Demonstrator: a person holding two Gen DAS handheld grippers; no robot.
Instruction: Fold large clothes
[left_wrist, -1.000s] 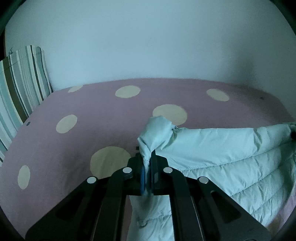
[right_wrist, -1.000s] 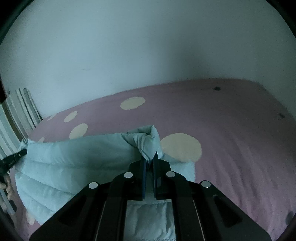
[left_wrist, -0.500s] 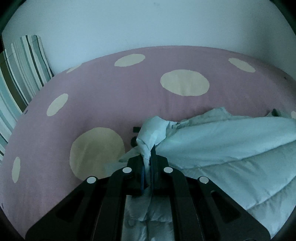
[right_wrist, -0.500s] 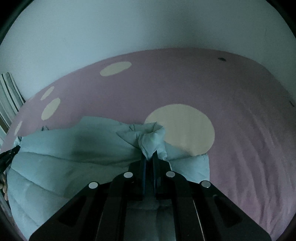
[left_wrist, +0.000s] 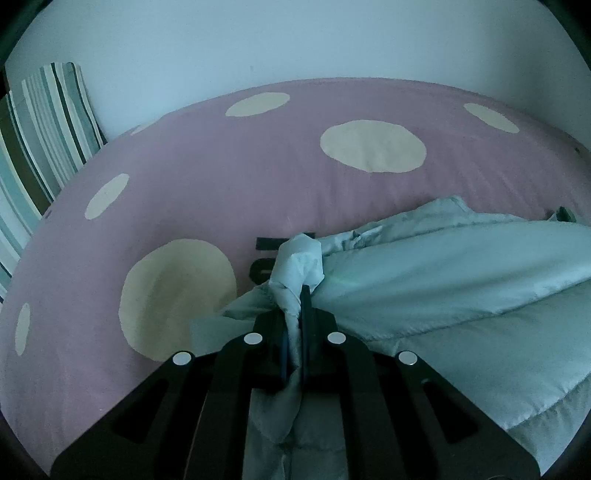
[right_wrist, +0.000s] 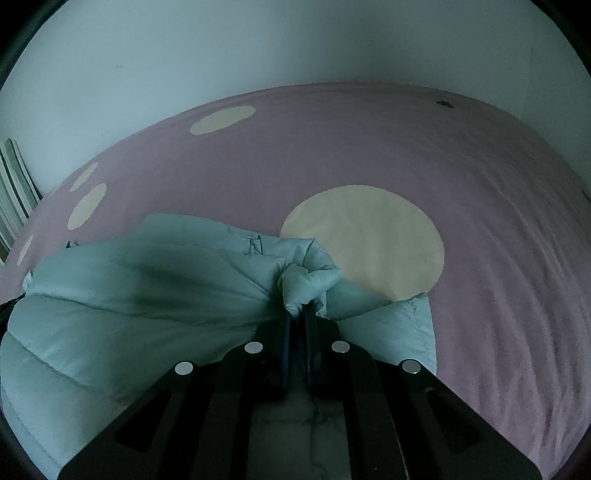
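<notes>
Pale mint quilted jacket (left_wrist: 461, 295), puffy, rumpled, spread on the bed, corners bunched upward

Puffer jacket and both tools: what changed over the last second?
Both tools came down toward the bed, lowering the pale quilted jacket from hanging above it onto the pink spotted cover. Unchanged: the left tool and right tool stay shut on bunched jacket corners; nothing was released.

The left gripper (left_wrist: 294, 317) sits at the bottom centre of its frame, pointing steeply down, jaws clamped on a bunch of the jacket (left_wrist: 461, 280). The right gripper (right_wrist: 298, 325), also bottom centre and tilted down, is likewise closed tight on a bunch of it.
</notes>
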